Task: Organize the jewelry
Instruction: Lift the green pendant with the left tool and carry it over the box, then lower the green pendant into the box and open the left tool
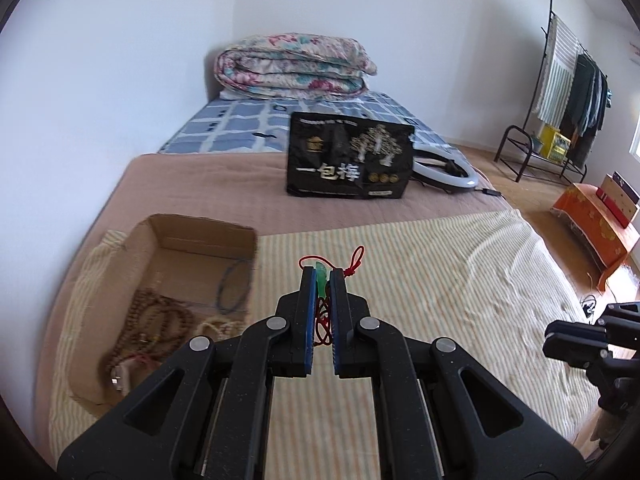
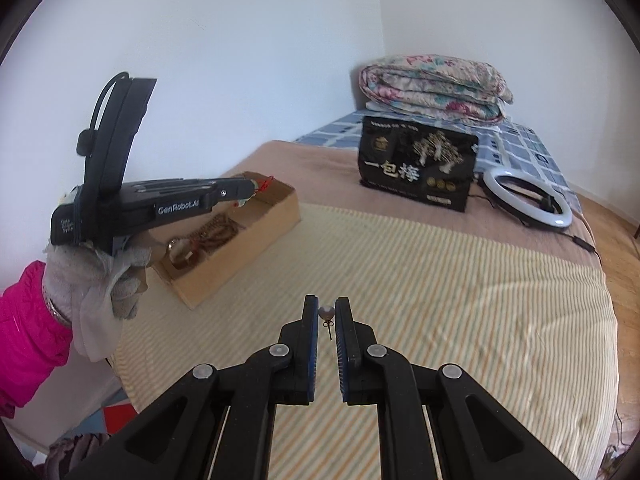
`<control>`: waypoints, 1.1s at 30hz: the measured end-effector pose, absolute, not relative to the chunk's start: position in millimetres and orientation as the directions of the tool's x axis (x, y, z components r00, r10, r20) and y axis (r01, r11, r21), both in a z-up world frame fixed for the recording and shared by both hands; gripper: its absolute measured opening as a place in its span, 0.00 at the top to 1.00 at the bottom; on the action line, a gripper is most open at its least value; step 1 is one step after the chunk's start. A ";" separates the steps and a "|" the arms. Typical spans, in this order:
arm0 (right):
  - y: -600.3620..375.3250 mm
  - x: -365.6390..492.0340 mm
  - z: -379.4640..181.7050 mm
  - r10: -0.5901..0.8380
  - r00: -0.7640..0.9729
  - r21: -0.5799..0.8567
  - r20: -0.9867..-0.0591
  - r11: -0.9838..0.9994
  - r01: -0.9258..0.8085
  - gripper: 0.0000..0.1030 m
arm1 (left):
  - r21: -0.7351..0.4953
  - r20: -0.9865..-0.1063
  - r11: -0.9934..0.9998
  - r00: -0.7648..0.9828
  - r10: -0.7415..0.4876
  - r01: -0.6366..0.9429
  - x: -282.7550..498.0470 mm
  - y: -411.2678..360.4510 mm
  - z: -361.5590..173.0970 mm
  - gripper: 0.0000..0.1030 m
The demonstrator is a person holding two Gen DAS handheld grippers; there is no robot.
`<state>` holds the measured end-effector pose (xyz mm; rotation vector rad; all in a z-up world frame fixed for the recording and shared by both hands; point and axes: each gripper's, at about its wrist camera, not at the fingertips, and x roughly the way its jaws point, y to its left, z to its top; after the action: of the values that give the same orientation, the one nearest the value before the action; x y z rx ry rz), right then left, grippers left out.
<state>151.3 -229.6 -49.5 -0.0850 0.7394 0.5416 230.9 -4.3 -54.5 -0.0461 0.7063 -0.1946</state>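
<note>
Black linkage arms fill the bottom of both wrist views, and between the blue-padded fingers of the left gripper (image 1: 322, 276) sits a green pendant (image 1: 320, 282), pinched near the fingertips with its red cord (image 1: 325, 328) bunched in the gap behind and a knotted loop sticking out past the tips. From the right wrist view, this gripper hangs just over the near end of the cardboard box (image 2: 256, 232), which suggests the pendant is being carried there to drop in. The box lies on the striped cloth (image 1: 420, 280) at its left edge and already holds a heap of brown bead strings (image 1: 160, 320) and a thin dark hoop (image 1: 234, 286) leaning on its inner wall, so it appears to be the collecting place for the jewelry. The right gripper (image 2: 326, 313) pinches a pearl earring (image 2: 326, 313) by its round head right at the tips, the thin post hanging down free between the pads; a light hold at the very end is likely the only way to lift so small a piece. It waits low over the striped cloth, well apart from the box, probably until the left one has let go. Farther back on the bed stand a black bag (image 1: 350, 158) and a ring light (image 1: 444, 172), both well apart from the work.
</note>
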 end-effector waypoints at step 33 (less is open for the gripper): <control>-38.7 256.7 -39.5 0.551 0.542 0.152 -0.635 0.777 -0.611 0.94 | -0.080 -0.627 0.997 0.778 -0.046 -0.005 218.4 128.9 -48.2 0.96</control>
<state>256.7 -38.7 -39.5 -0.0908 0.7204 0.6909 218.4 128.9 -48.2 -0.0787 0.6793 -0.0222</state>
